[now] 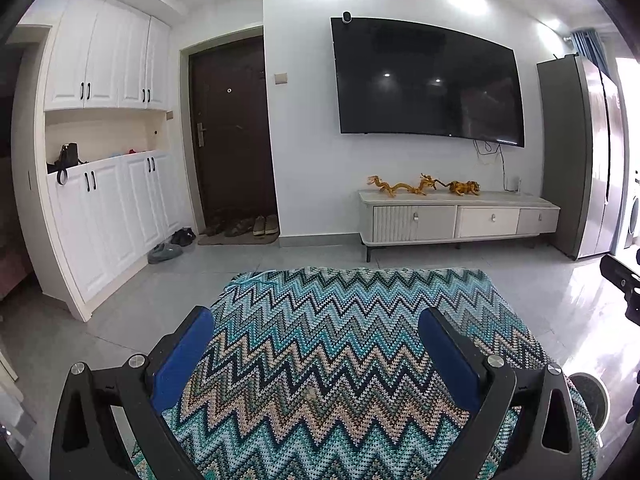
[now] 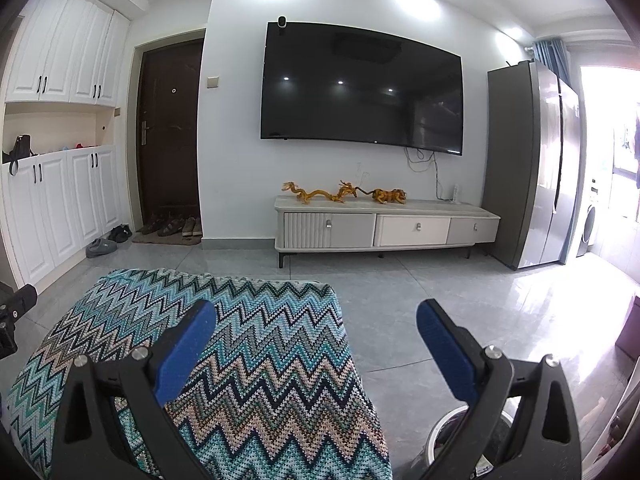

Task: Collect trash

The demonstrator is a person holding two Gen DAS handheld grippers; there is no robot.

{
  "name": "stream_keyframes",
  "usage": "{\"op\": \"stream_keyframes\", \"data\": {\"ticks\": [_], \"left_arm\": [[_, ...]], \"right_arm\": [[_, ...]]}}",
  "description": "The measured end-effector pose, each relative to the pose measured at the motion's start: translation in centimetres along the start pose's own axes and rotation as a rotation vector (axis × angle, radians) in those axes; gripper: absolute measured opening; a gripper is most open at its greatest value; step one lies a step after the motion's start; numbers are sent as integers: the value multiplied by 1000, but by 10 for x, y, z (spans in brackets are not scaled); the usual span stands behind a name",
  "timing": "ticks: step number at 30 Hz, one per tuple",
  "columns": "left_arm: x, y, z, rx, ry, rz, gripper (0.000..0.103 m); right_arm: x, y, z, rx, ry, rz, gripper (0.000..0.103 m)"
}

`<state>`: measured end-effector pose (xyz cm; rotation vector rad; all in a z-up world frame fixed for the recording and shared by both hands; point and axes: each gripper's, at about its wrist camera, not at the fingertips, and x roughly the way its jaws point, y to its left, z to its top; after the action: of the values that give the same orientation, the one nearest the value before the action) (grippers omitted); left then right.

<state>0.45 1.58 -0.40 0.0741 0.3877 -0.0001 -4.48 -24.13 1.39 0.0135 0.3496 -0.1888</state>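
Note:
My left gripper point(image 1: 316, 332) hangs open over a table covered with a blue, teal and tan zigzag cloth point(image 1: 340, 360), nothing between its blue pads. My right gripper point(image 2: 316, 324) is open too, held over the cloth's right edge point(image 2: 280, 360) and the grey floor. A round white bin point(image 2: 448, 436) with dark contents stands on the floor under the right gripper's right finger; in the left wrist view the bin point(image 1: 588, 396) shows at the lower right. No loose trash is visible on the cloth. Part of the right gripper's body point(image 1: 624, 284) shows at the left view's right edge.
Ahead stand a white TV cabinet point(image 2: 384, 224) with golden figurines, a wall TV point(image 2: 360, 88), a dark door point(image 2: 170, 128) with shoes on a mat, white cupboards point(image 2: 60, 196) on the left and a grey fridge point(image 2: 532, 168) on the right. Grey tiled floor point(image 2: 460, 292) lies between.

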Motion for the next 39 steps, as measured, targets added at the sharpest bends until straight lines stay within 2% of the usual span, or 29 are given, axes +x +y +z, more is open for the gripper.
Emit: {"op": "stream_keyframes", "data": {"ticks": [7,11,15,19,25,31,34,39], "left_arm": [[18,-6,-8,5,36,-4,103],[37,-4,-20,-8,75,32,103],[66,5,-37,-38,157,60,103],[94,13,-57,-44,223,118,103],[136,32,-84,-70,340,174,103],[160,41,-96,-81,382,229,103],[168,42,-104,-94,416,217,103],[172,40,-107,-92,408,207,103]], "right_arm": [[17,-6,-11,16,36,36,101],[37,-2,-24,4,97,95,101],[69,9,-48,-11,204,159,101],[105,26,-76,-32,325,231,101],[152,60,-110,-141,491,369,101],[171,96,-125,-256,545,478,101],[177,106,-133,-309,568,478,103],[179,108,-135,-310,566,478,103]]}}
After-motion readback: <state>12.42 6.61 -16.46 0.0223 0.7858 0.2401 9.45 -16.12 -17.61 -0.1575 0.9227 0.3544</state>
